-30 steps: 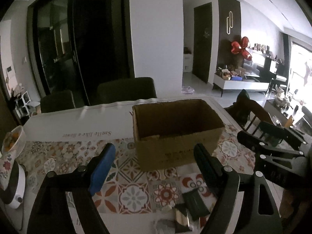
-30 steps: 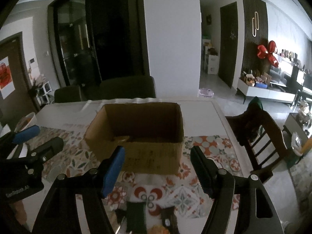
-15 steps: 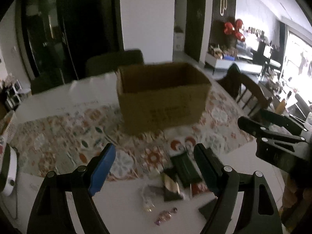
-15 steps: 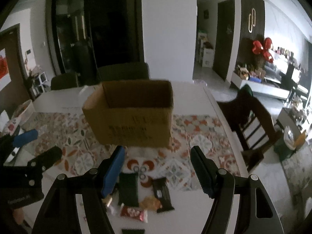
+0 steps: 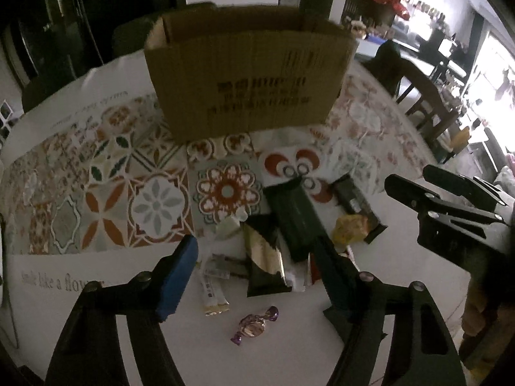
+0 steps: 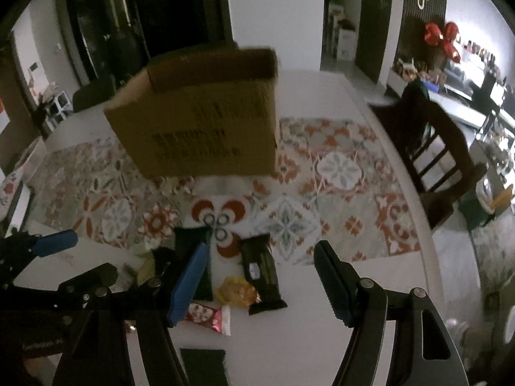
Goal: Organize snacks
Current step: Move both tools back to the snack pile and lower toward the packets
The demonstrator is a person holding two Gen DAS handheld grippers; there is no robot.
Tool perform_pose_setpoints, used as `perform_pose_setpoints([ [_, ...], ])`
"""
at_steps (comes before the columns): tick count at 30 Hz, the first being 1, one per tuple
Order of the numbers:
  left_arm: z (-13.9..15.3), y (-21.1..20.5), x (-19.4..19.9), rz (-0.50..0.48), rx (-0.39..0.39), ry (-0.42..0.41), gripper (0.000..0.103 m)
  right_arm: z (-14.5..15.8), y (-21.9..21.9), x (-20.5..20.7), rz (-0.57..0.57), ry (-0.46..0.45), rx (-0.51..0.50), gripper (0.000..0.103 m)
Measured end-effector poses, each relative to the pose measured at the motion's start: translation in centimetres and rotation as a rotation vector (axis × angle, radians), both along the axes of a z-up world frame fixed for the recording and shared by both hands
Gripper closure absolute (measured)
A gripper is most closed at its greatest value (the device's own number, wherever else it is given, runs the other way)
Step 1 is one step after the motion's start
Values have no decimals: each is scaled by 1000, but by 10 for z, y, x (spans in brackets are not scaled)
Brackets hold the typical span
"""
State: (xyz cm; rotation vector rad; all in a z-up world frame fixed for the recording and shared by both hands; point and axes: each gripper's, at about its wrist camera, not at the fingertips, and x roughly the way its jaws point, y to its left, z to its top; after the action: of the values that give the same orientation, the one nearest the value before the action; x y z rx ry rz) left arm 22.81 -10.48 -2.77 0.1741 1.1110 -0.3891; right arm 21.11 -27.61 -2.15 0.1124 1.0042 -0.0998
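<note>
1. Left gripper [image 5: 257, 254]: hovering over the snack pile, tilted steeply down; jaws apart, have just been closing a bit; nothing clamped, though the gold-and-black packet [image 5: 265, 257] and white sachets [image 5: 212, 286] sit in the gap between the fingers, down on the table.
2. Just in front of the left fingers on the white table [image 5: 289, 337]: purple-wrapped candy [image 5: 254, 325], lying loose, apart from the rest.
3. Pile centre: dark green packet [image 5: 294, 218] lying diagonal, far end on the patterned runner [image 5: 154, 199]; beside it to the right a yellow wrapper [image 5: 351, 230] touching a black bar [image 5: 357, 206].
4. Behind the pile: open cardboard box [image 5: 244, 77], upright on the runner, apart from the snacks; contents not visible.
5. Right gripper [image 6: 260, 276]: also pointed down at the pile; jaws apart, gripping nothing; black bar [image 6: 262, 273] and yellow wrapper [image 6: 236, 292] below the gap; red-and-white packet [image 6: 209, 317] near the blue fingertip [image 6: 190, 283].
6. Far right, off the table: dark wooden chair [image 6: 431, 148].
</note>
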Motion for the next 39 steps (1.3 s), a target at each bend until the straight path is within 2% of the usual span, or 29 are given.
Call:
perform_pose_setpoints([
  [3,-12,-4,3,-3,12,34,36,-15,-5,7,-16,46,29,34],
  [8,-30,-8,8,7,48,73,36,-35,-8,16,-20,105,39,34],
  [16,-52,-10,14,27,68,140,38,-54,-5,29,-15,180,16,34],
  [20,-60,-12,15,29,69,171,41,-63,-6,34,-19,213,12,35],
  [25,-66,-14,18,36,77,181,44,-70,-8,39,-28,237,4,38],
  [28,-66,-14,20,43,80,177,47,-77,-9,43,-33,262,13,44],
  [34,-67,-15,22,40,96,168,50,-86,-6,45,-33,281,29,45],
  [36,-67,-16,22,42,98,169,51,-87,-4,46,-27,273,19,48],
  [39,-68,-17,24,53,107,179,51,-88,-3,48,-23,269,-5,61],
])
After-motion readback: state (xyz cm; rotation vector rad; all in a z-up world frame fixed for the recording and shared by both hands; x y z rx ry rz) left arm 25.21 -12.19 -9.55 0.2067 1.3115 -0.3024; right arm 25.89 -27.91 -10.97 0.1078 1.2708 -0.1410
